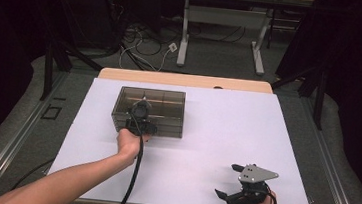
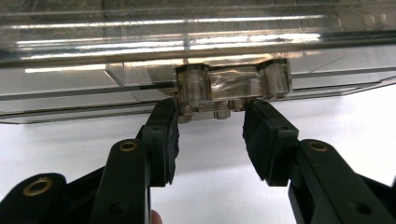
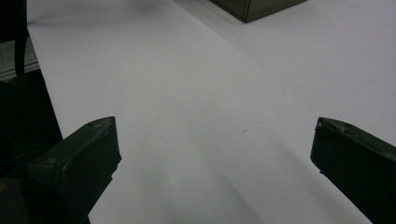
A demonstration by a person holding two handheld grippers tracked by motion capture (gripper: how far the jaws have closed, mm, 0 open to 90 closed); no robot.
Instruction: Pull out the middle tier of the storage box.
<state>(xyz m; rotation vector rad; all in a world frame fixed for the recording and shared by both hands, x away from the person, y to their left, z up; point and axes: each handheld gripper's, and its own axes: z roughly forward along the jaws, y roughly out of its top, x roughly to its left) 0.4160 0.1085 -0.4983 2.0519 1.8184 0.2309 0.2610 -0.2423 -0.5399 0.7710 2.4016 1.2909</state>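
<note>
1. Box (image 1: 160, 111): a smoke-tinted clear plastic case lying flat on the white table (image 1: 204, 149), toward its far left, lid down.
2. Latch (image 2: 232, 88): a clear clasp on the box's near wall, facing the person, so it can be reached straight on.
3. Left gripper (image 2: 210, 123): set level at the latch. Its jaws stand partly spread, one tip under each end of the clasp; whether the pads press on it cannot be told. Judged purpose: working the clasp.
4. Right gripper (image 1: 229, 179): parked near the table's front right edge, well apart from the box, jaws wide and empty, keeping clear.
</note>
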